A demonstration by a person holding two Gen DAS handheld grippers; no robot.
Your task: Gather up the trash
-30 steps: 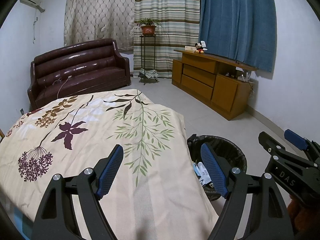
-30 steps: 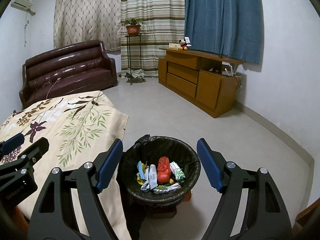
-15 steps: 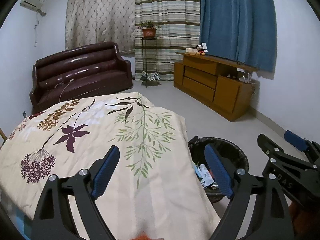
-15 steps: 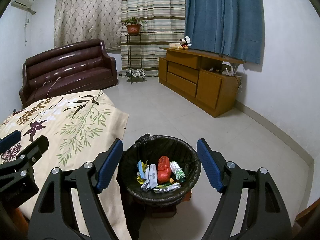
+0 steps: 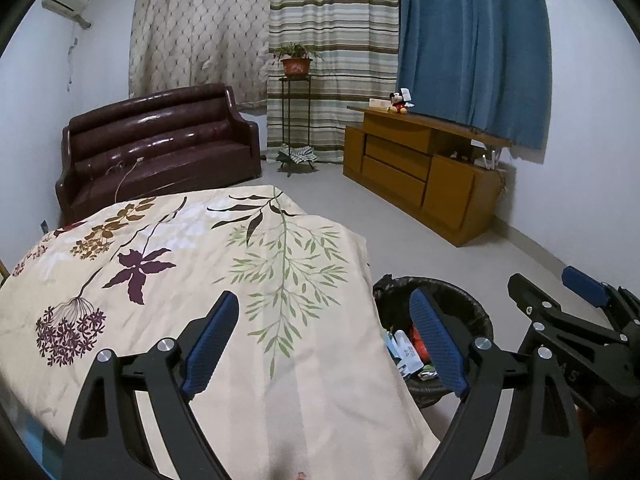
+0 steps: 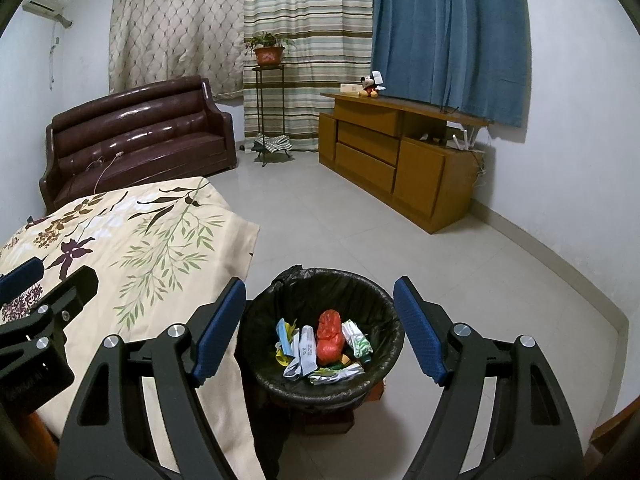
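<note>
A round bin with a black liner (image 6: 320,294) stands on the floor beside the bed. Inside lie a red crumpled bag (image 6: 329,336) and several wrappers (image 6: 308,350). My right gripper (image 6: 320,283) hovers above the bin, open, with nothing between its blue pads. My left gripper (image 5: 324,298) is open over the floral bedspread (image 5: 200,248), also with nothing between its pads. In the left wrist view the bin (image 5: 460,296) shows at the right behind one finger, and the right gripper's (image 5: 560,320) side juts in at the right edge. No loose trash shows on the bedspread.
A dark brown leather sofa (image 5: 160,148) stands at the back left, with a cable on its seat. A potted plant on a tall metal stand (image 5: 296,120) and a wooden cabinet (image 5: 424,176) line the curtained wall. Pale floor tiles (image 6: 360,220) stretch beyond the bin.
The left gripper's jaws have spread a little wider. The right gripper and the bin's contents look the same.
</note>
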